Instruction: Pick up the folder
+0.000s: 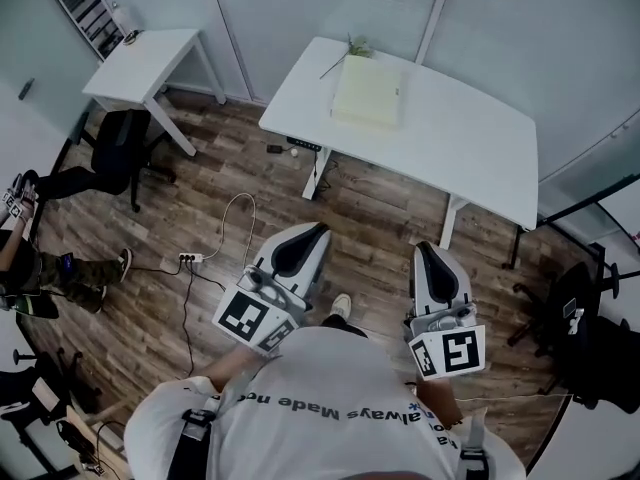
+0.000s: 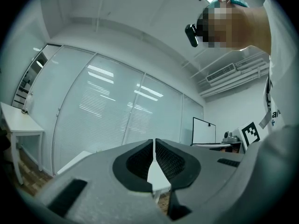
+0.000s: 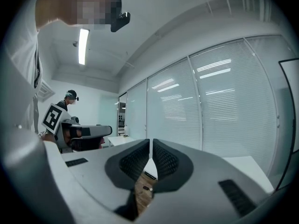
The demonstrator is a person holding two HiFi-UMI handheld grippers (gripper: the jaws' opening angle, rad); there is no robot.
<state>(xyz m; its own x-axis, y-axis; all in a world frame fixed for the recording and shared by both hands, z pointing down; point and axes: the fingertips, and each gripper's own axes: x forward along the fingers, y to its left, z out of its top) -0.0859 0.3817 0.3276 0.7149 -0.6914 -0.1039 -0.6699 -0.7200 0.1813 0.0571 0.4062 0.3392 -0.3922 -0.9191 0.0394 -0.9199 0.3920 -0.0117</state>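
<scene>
A pale yellow folder (image 1: 368, 91) lies flat on the far part of a white desk (image 1: 470, 143), with a small green sprig (image 1: 355, 48) at its far edge. My left gripper (image 1: 312, 231) and right gripper (image 1: 420, 250) are held over the wood floor, well short of the desk, both pointing toward it. Both are shut with nothing between the pads. In the left gripper view the left gripper (image 2: 153, 146) shows its jaws closed together; the right gripper (image 3: 150, 147) looks the same in the right gripper view. The folder is not visible in either gripper view.
A smaller white table (image 1: 140, 68) stands at the far left with a black office chair (image 1: 120, 148) beside it. A power strip (image 1: 190, 259) and cables lie on the floor. A seated person (image 1: 40, 258) is at the left edge. Another black chair (image 1: 580, 318) stands at right.
</scene>
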